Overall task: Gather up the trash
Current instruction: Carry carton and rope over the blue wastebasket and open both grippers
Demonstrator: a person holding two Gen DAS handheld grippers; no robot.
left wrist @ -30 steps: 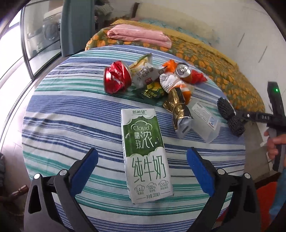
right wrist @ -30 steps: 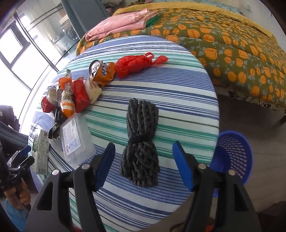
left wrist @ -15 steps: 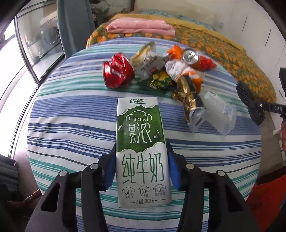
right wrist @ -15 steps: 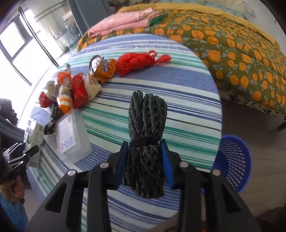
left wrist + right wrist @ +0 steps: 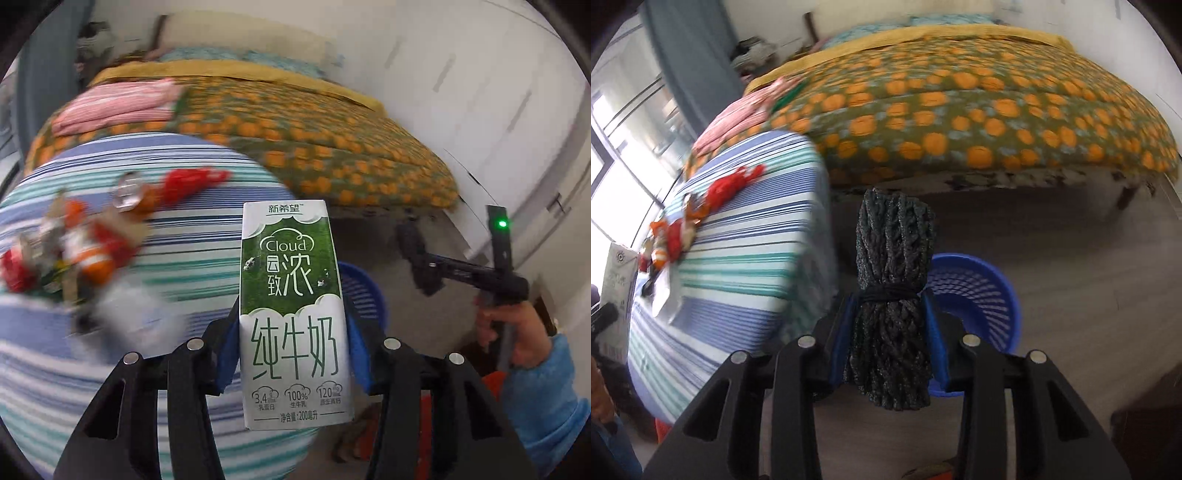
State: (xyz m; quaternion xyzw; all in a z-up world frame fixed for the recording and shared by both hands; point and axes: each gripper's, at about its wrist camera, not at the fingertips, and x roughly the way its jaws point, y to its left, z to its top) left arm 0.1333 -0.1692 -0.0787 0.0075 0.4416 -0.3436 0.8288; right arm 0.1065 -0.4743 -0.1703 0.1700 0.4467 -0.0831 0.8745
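Note:
My left gripper (image 5: 291, 343) is shut on a green and white milk carton (image 5: 293, 310), held upright past the table's edge. Behind the carton shows the rim of a blue basket (image 5: 364, 291). My right gripper (image 5: 889, 328) is shut on a dark bundle of rope (image 5: 892, 295), held off the table with the blue basket (image 5: 975, 291) on the floor just behind it. In the left wrist view the right gripper (image 5: 424, 262) and the hand holding it (image 5: 517, 332) appear at the right. The carton (image 5: 618, 280) also shows at the left edge of the right wrist view.
A striped round table (image 5: 192, 236) holds several pieces of trash (image 5: 74, 247): a can, red and orange wrappers, a clear plastic box. A bed with an orange-patterned cover (image 5: 979, 122) stands behind. Bare floor (image 5: 1071, 258) surrounds the basket.
Both grippers closed on their things, the left on the carton and the right on the rope bundle, then lifted them and swung right, off the table toward the blue basket.

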